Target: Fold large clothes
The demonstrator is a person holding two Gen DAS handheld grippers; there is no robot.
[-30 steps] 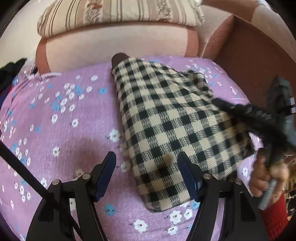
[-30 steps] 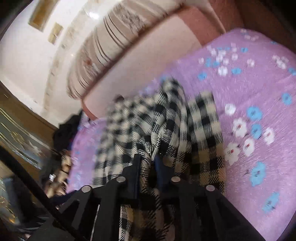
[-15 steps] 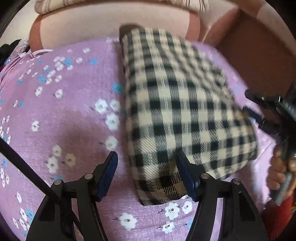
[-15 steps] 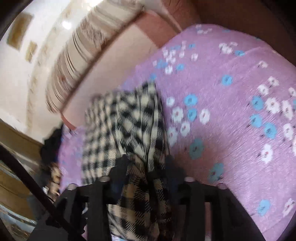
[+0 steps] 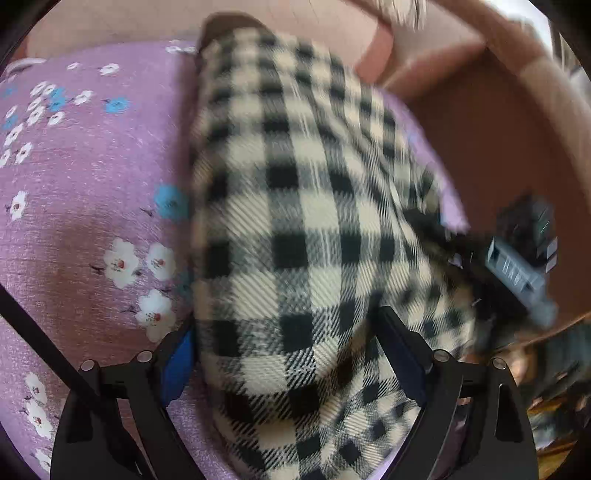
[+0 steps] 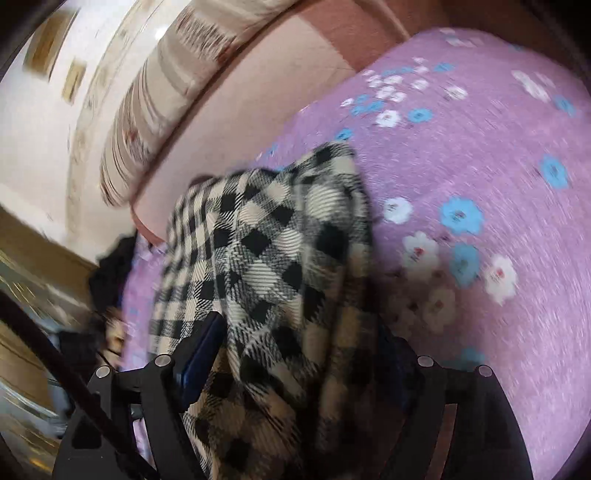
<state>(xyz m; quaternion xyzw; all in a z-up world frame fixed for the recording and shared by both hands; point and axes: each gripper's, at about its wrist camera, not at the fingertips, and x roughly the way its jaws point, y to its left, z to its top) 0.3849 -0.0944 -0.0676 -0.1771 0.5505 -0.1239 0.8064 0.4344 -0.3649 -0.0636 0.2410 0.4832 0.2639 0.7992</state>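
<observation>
From the left wrist camera we see the checked garment (image 5: 295, 221) lying in a long folded strip on the purple flowered bedcover (image 5: 92, 177), running away from us toward the pink sofa back (image 5: 110, 22). Our left gripper (image 5: 280, 354) has its jaws wide apart, one on each side of the near end of the strip; the cloth bulges up between them but nothing pinches it. Off to the right, blurred, we make out the right gripper (image 5: 517, 266) at the strip's far side edge, near the brown armrest (image 5: 498, 129).

From the right wrist camera the same garment (image 6: 266, 240) rises from the bedcover (image 6: 480, 166) and drapes straight between the jaws of the right gripper (image 6: 295, 373). The jaws stand apart here too, with a thick bundle of cloth filling the gap, so we judge the grip loose or let go. The striped cushion (image 6: 166, 92) sits on top of the sofa back (image 6: 258, 92).

We judge the fabric to be thick, woolly and soft: it holds a rounded bulge instead of a sharp crease, it will sag under its own weight when lifted, and the layers may slide apart. We would take hold at the near end, pinching all layers together close to the folded edge, one gripper toward each corner, so the strip folds over evenly.
</observation>
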